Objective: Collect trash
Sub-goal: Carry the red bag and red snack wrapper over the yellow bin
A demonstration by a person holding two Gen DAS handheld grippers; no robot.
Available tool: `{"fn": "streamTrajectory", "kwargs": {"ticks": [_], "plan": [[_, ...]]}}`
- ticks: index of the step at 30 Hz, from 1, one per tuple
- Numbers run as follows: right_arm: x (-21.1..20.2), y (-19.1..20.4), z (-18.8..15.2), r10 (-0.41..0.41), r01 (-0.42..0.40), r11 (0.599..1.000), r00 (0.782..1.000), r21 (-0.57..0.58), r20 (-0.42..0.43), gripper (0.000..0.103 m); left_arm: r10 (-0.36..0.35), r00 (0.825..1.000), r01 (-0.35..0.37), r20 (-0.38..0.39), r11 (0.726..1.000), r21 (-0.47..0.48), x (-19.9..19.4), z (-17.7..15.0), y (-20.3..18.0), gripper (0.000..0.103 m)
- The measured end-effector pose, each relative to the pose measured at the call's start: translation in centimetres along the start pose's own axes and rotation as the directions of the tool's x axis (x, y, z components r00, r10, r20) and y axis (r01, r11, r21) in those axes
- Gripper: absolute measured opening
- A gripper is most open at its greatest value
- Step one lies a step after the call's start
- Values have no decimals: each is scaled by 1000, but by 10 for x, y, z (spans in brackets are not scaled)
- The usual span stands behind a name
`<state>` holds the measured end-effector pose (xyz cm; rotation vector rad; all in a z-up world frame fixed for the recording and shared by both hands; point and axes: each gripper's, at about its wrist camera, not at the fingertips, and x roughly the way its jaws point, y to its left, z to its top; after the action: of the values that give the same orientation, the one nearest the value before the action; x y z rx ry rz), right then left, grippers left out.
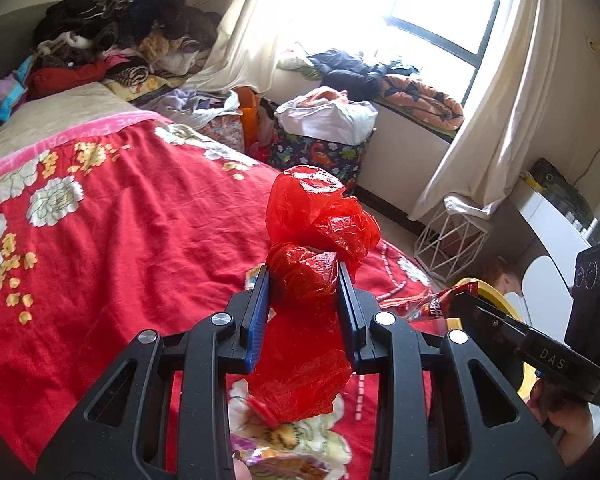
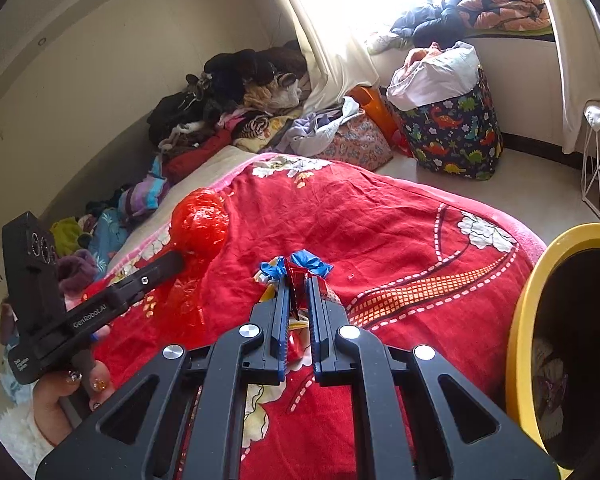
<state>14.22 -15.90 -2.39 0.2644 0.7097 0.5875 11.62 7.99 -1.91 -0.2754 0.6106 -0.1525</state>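
Mid-collection: my left gripper [image 1: 304, 276] has jaws clamped on a red plastic bag [image 1: 320, 216], right gripper [image 2: 298, 284] pinches a wrapper [image 2: 296, 276] above the bed [image 2: 400, 240], bin [image 2: 520, 340] at 3 o'clock, more wrappers left.

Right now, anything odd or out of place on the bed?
Loose snack wrappers lie on the red floral blanket, litter on a bed. Otherwise, the left gripper holds a red plastic bag and the right gripper a wrapper.

Red plastic bag [image 1: 312, 240], red floral blanket [image 1: 120, 220], yellow-rimmed bin [image 2: 524, 320]
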Motion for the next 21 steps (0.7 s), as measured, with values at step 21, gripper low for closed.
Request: {"fn": "streamTrajectory", "kwargs": {"ticks": [21], "plan": [[-57,-43,-9,-74,70,995,995,71,64,9,-91,995,94,-27,990,105,1,-13,-65,24]]}}
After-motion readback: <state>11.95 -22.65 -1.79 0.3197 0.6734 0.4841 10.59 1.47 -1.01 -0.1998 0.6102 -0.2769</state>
